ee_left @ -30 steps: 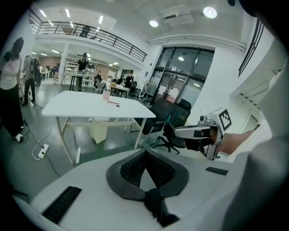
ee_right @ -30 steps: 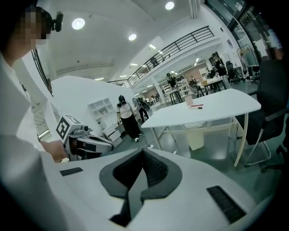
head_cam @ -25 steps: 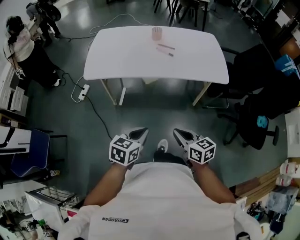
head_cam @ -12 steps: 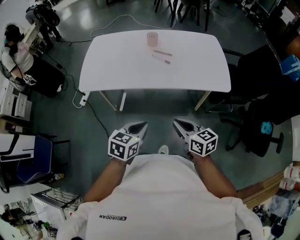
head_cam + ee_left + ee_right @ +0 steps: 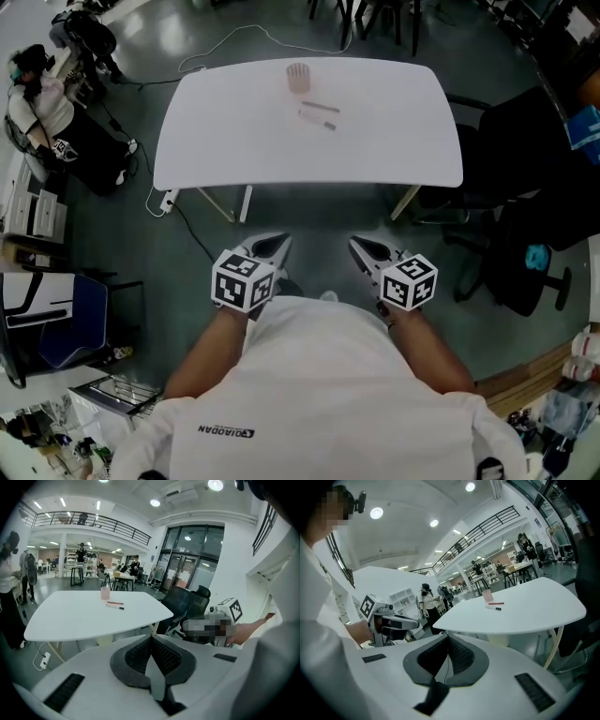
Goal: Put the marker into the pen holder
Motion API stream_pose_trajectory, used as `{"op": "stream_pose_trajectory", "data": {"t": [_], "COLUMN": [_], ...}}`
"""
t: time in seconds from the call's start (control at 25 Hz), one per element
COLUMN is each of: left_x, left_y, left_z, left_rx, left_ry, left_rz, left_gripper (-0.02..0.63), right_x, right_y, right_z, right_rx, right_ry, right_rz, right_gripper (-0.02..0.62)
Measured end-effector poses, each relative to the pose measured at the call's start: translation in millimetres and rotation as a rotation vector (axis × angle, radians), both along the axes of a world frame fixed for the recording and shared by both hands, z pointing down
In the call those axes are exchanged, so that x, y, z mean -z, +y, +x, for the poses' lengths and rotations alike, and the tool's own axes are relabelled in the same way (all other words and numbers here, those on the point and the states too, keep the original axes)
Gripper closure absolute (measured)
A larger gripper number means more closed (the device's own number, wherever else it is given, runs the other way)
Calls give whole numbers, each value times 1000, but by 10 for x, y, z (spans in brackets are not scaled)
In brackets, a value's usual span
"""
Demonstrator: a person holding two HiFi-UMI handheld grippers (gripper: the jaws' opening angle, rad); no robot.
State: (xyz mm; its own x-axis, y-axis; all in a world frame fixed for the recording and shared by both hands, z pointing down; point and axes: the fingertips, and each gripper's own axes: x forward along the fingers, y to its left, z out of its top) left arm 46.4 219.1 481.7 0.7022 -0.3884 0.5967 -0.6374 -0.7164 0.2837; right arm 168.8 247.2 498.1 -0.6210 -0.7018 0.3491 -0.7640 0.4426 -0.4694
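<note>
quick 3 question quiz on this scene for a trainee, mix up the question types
1. How many markers lie beside the pen holder on the white table? A one, B two, C four.
2. True or false: the left gripper holds a marker.
3. Fill in: the jaws of the right gripper are ___.
Key: 1 B; 2 false; 3 shut.

shirt (image 5: pixel 319 403) white | left gripper (image 5: pixel 279 241), right gripper (image 5: pixel 357 244) white, marker cubes (image 5: pixel 244 280) | fingers (image 5: pixel 135 657) dark ribbed
</note>
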Motion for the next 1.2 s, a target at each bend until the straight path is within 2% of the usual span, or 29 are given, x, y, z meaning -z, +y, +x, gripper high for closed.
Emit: {"op": "stream_pose_trajectory", "data": {"t": [0.36, 0.56, 0.68, 0.96, 1.2], "left_x": [-123, -178, -218, -212, -109], "left_y": [-438, -940, -1179, -2115, -2866], "left_z": [27, -1, -4, -179, -302], "left_rx": [-33, -30, -32, -26, -81], "left_ry": [-17, -1, 21, 28, 42], "left_rz": [-4, -4, -28, -39, -5], "left_gripper": [578, 578, 578, 578, 578], "right_x": [-156, -166, -240, -108, -39], "right_y": [-364, -779, -1020, -1949, -2723], "right_z": [33, -18, -26, -185, -317], "right_rx": [-9, 0, 5, -6, -49], "right_ry": [22, 59, 80, 109, 138], "right_rz": [-18, -9, -39, -28, -17], "right_gripper": [577, 577, 577, 577, 577]}}
